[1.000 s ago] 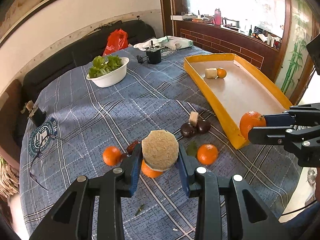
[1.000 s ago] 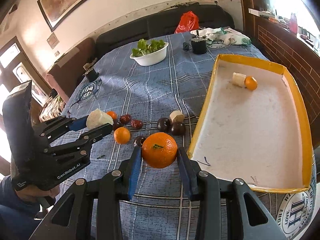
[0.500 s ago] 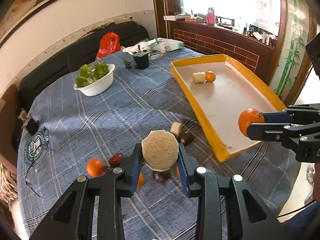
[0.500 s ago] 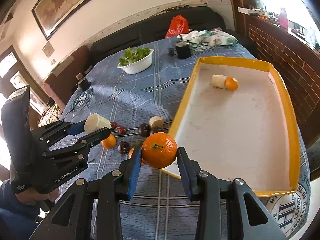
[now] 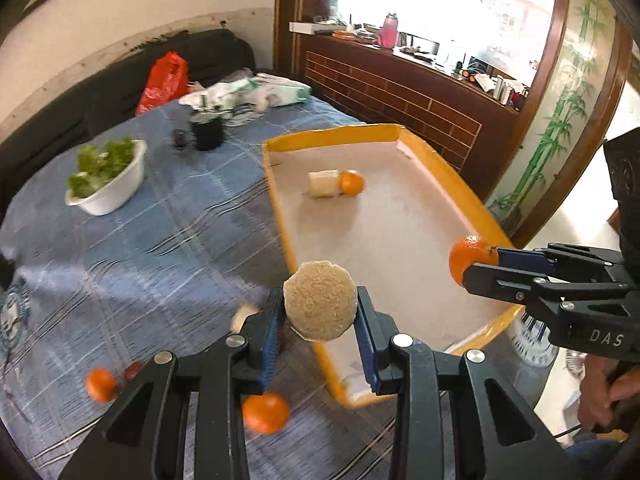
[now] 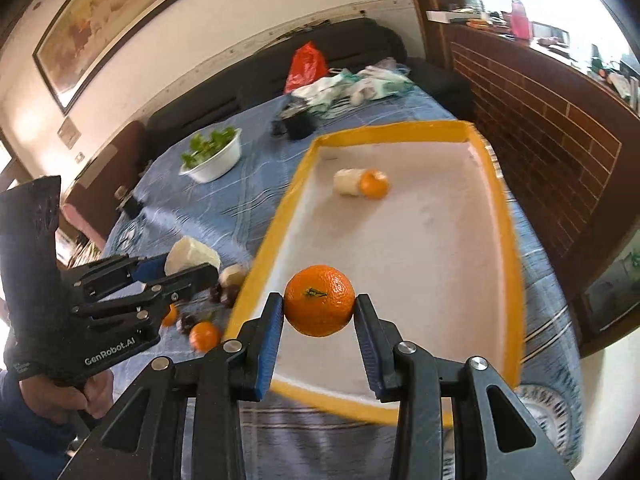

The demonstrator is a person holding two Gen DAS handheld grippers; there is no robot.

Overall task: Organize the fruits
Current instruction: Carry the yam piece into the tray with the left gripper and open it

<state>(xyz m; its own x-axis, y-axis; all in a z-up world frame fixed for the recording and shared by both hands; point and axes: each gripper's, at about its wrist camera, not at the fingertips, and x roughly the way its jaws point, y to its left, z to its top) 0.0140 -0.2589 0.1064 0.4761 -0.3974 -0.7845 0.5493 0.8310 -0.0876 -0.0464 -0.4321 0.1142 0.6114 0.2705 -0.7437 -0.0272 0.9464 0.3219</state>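
My left gripper (image 5: pixel 320 316) is shut on a pale cut fruit piece (image 5: pixel 320 300), held above the near left corner of the yellow tray (image 5: pixel 276 196). It shows in the right wrist view (image 6: pixel 192 262) too. My right gripper (image 6: pixel 319 312) is shut on an orange (image 6: pixel 319 300), held over the tray's (image 6: pixel 508 216) near end; it shows in the left wrist view (image 5: pixel 472 258). In the tray lie a pale piece (image 5: pixel 323 184) and a small orange (image 5: pixel 352 182). Loose oranges (image 5: pixel 266 412) (image 5: pixel 101 384) and dark fruits (image 6: pixel 224 294) lie on the blue cloth.
A white bowl of greens (image 5: pixel 106 178) stands at the back left. A black cup (image 5: pixel 207 130), a red bag (image 5: pixel 164 80) and crumpled cloths (image 5: pixel 256 90) are at the far end. A brick ledge (image 5: pixel 400 100) runs behind the tray.
Both grippers have moved right and forward with their fruit, from over the blue cloth to over the tray's near end. Both grips are unchanged.
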